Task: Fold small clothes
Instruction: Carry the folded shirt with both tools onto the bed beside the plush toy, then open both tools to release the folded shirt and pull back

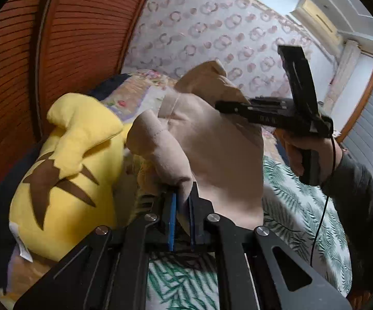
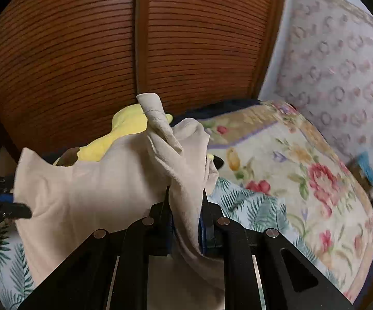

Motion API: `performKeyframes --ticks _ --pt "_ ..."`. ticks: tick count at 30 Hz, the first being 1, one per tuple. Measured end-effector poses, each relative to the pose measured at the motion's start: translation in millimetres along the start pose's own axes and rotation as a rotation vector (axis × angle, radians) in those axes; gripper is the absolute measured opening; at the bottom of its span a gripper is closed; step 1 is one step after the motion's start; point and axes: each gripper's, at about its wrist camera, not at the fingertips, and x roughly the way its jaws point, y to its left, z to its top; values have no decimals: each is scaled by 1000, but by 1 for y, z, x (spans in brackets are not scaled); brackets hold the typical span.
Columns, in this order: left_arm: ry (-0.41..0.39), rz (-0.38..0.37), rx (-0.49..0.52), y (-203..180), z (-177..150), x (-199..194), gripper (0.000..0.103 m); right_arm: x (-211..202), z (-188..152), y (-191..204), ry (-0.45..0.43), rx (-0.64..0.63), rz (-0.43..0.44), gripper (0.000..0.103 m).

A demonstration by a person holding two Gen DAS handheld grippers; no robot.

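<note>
A small beige garment [image 1: 212,139] hangs in the air above the bed, stretched between both grippers. My left gripper [image 1: 182,199] is shut on one edge of it, cloth pinched between the blue pads. My right gripper [image 2: 185,206] is shut on a bunched fold of the same beige garment [image 2: 103,180]. In the left wrist view the right gripper [image 1: 220,104] reaches in from the right, with its tip at the garment's upper edge. The left gripper [image 2: 18,206] shows at the left edge of the right wrist view, at the cloth's far side.
A yellow plush toy [image 1: 65,180] lies on the bed at the left, close to the garment. The bed has a palm-leaf sheet [image 1: 302,206] and a floral quilt [image 2: 302,168]. A brown slatted wardrobe door [image 2: 109,51] stands behind, with patterned wallpaper [image 1: 212,25] beside it.
</note>
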Motion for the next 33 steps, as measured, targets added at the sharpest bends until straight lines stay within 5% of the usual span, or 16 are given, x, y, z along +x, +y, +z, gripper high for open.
performKeyframes --ticks 8,12,16,24,27,33 --pt "43 70 -18 8 -15 6 9 39 2 -17 68 46 -14 18" --pt "37 103 12 3 -17 1 9 32 9 -29 22 130 -64 41" --pt "20 129 25 2 -16 -6 11 -4 -10 -38 -92 239 -36 51" --pt "-53 183 130 -12 -16 -31 46 19 -55 -31 -31 337 -41 51" --pt "-72 184 200 -25 -17 -41 80 28 -59 -33 -35 385 -44 51" --pt "-83 214 324 -58 -19 -57 83 -8 -65 -22 -83 418 -74 51"
